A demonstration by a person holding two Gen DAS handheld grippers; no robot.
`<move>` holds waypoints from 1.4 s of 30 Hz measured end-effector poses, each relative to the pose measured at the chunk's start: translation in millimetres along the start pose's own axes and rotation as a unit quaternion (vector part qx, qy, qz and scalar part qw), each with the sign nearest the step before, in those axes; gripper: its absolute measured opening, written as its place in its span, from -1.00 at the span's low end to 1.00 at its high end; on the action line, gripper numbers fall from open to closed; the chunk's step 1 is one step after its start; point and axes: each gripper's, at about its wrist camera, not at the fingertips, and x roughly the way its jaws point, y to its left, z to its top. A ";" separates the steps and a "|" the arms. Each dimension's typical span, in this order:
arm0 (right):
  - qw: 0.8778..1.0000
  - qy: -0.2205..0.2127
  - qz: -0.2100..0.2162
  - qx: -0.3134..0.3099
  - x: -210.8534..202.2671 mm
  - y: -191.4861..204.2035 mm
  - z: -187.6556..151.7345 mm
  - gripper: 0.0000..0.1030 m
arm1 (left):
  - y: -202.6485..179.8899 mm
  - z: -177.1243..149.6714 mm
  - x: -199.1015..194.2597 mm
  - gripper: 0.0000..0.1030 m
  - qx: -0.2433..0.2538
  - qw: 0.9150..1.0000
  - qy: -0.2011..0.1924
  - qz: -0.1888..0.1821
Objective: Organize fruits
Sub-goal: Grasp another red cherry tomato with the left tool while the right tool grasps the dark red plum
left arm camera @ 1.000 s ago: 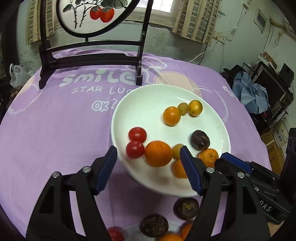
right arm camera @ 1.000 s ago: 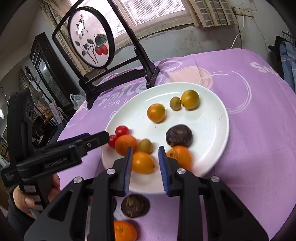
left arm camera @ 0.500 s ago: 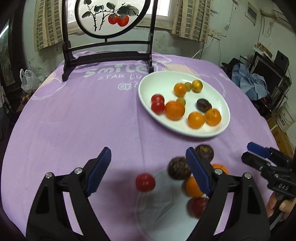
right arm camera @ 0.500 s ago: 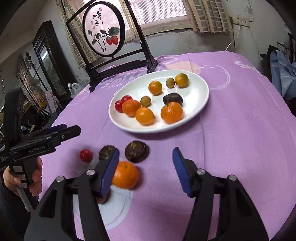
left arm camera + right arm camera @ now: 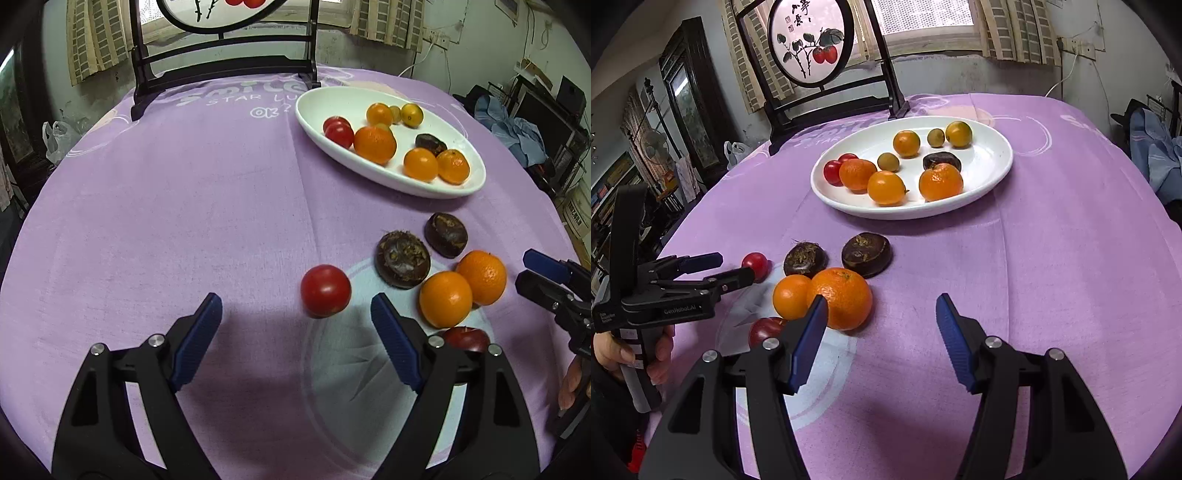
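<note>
2 gaping tools (image 5: 296, 317) (image 5: 881, 321) hover near loose fruit (image 5: 839, 298).

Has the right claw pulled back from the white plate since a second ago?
Yes. The right claw has backed off the white plate, toward the loose fruit, and opened.

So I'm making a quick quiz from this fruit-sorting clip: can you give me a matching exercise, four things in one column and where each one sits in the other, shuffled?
Things:
1. lone red tomato
2. big mandarin
3. two small green fruits
4. painted round screen

Places:
A. on the white plate
B. standing at the table's far edge, behind the plate
C. on the cloth just ahead of the open left gripper
D. on the cloth beside the right gripper, touching a smaller orange fruit

Pairs: 1-C, 2-D, 3-A, 4-B
</note>
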 end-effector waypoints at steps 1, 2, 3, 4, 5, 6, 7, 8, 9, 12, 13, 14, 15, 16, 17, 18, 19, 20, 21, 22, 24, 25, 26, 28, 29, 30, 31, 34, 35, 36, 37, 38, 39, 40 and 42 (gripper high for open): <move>1.000 0.001 0.002 0.003 1.1 -1.2 -0.7 0.19 | -1.0 -1.2 2.2 0.63 0.003 1.000 0.002 0.000; 1.000 0.003 0.005 0.005 1.4 -1.8 -1.7 0.19 | -2.2 -2.0 4.8 0.63 0.006 1.000 0.003 0.002; 1.000 0.003 0.007 0.006 1.7 -2.3 -2.1 0.19 | -3.0 -2.2 6.9 0.62 0.008 1.000 0.003 0.004; 1.000 0.003 0.009 0.005 1.7 -2.1 -2.4 0.19 | -3.5 -2.1 8.8 0.57 0.009 1.000 0.002 0.005; 1.000 0.003 0.010 0.004 1.2 -1.4 -2.8 0.19 | -3.4 -1.4 11.4 0.48 0.008 1.000 0.004 0.005; 1.000 0.003 0.012 0.000 0.7 0.5 -3.2 0.19 | -3.2 -0.8 13.9 0.42 0.007 1.000 0.006 0.003; 1.000 0.003 0.013 -0.004 0.4 2.1 -3.5 0.19 | -3.5 -0.1 15.8 0.33 0.006 1.000 0.008 0.004; 1.000 0.003 0.012 -0.007 0.2 3.4 -3.7 0.19 | -4.1 1.0 16.0 0.20 0.008 1.000 0.002 0.008; 1.000 0.003 0.012 -0.012 -0.5 5.5 -4.0 0.19 | -5.0 2.2 16.9 0.16 0.011 1.000 0.000 0.009; 0.999 0.009 0.012 -0.031 -2.6 14.3 -4.0 0.19 | -4.8 3.4 15.1 -0.26 0.009 1.000 -0.006 -0.009; 0.999 0.011 0.013 -0.040 -4.6 18.9 -4.0 0.19 | -4.9 3.4 14.2 -0.41 0.010 1.000 -0.006 -0.017; 0.999 0.012 0.017 -0.046 -6.4 22.4 -4.3 0.19 | -5.4 2.4 12.5 -0.42 0.011 1.000 -0.005 -0.019; 0.998 0.013 0.022 -0.053 -8.1 26.3 -5.5 0.19 | -6.0 0.8 11.2 -0.42 0.014 1.000 -0.007 -0.015; 0.998 0.017 0.025 -0.062 -9.5 32.1 -7.8 0.19 | -6.5 -0.8 10.3 -0.42 0.016 1.000 -0.009 -0.013; 0.997 0.023 0.026 -0.071 -9.8 38.1 -10.7 0.19 | -6.5 -2.8 9.1 -0.42 0.019 1.000 -0.011 -0.013; 0.996 0.027 0.026 -0.077 -9.9 42.0 -13.0 0.19 | -6.6 -4.3 7.9 -0.42 0.020 1.000 -0.012 -0.013; 0.995 0.033 0.028 -0.084 -9.0 48.5 -16.6 0.19 | -6.6 -4.8 7.1 -0.42 0.021 1.000 -0.012 -0.014; 0.994 0.040 0.029 -0.093 -7.0 55.3 -20.2 0.19 | -6.4 -5.3 5.8 -0.42 0.022 1.000 -0.013 -0.017; 0.994 0.044 0.026 -0.099 -5.3 60.2 -22.3 0.19 | -6.1 -5.7 4.8 -0.42 0.021 0.999 -0.013 -0.021; 0.993 0.051 0.020 -0.107 -1.9 67.4 -24.6 0.19 | -5.8 -5.9 4.3 -0.42 0.021 0.999 -0.012 -0.023; 0.991 0.059 0.014 -0.116 4.5 77.6 -26.2 0.19 | -5.2 -7.0 4.2 -0.42 0.021 0.999 -0.008 -0.027; 0.991 0.063 0.008 -0.120 8.8 83.4 -26.1 0.19 | -4.4 -7.4 4.5 -0.42 0.021 0.999 -0.006 -0.028; 0.990 0.066 0.003 -0.121 12.2 87.1 -25.9 0.19 | -4.2 -7.9 4.6 -0.42 0.021 0.999 -0.006 -0.027; 0.990 0.072 -0.009 -0.124 21.2 94.5 -25.5 0.19 | -4.0 -8.7 3.6 -0.42 0.021 0.999 -0.006 -0.025; 0.989 0.074 -0.015 -0.124 25.3 96.5 -25.3 0.19 | -3.7 -8.8 3.2 -0.42 0.021 0.999 -0.006 -0.024; 0.989 0.076 -0.020 -0.123 29.5 98.5 -25.0 0.19 | -3.3 -8.9 2.8 -0.42 0.021 0.999 -0.007 -0.025; 0.990 0.076 -0.022 -0.120 33.8 99.5 -24.8 0.19 | -2.6 -8.7 2.7 -0.42 0.019 0.999 -0.006 -0.027; 0.993 0.075 -0.020 -0.092 44.5 96.7 -24.0 0.18 | -0.9 -8.1 4.0 -0.42 0.014 0.999 -0.001 -0.036; 0.994 0.066 -0.019 -0.088 44.1 96.6 -23.4 -0.04 | -1.2 -8.4 4.2 -0.42 0.015 0.999 -0.002 -0.035; 0.994 0.068 -0.016 -0.086 44.9 96.7 -23.1 -0.19 | -1.8 -8.3 4.4 -0.42 0.017 0.999 -0.003 -0.034; 0.994 0.067 -0.013 -0.084 44.0 96.6 -22.6 -0.22 | -2.4 -8.4 4.4 -0.42 0.018 0.999 -0.003 -0.033; 0.994 0.068 -0.013 -0.086 43.2 97.0 -23.6 -0.24 | -3.0 -8.5 4.4 -0.42 0.019 0.999 -0.004 -0.032; 0.994 0.068 -0.012 -0.090 42.0 97.4 -24.3 -0.24 | -3.5 -8.5 4.4 -0.42 0.020 0.999 -0.004 -0.031; 0.994 0.068 -0.008 -0.088 38.9 96.2 -25.4 -0.24 | -4.0 -8.5 4.4 -0.42 0.021 0.999 -0.005 -0.030; 0.995 0.061 -0.001 -0.080 31.3 92.1 -25.5 -0.24 | -4.9 -8.8 4.1 -0.42 0.023 0.999 -0.006 -0.028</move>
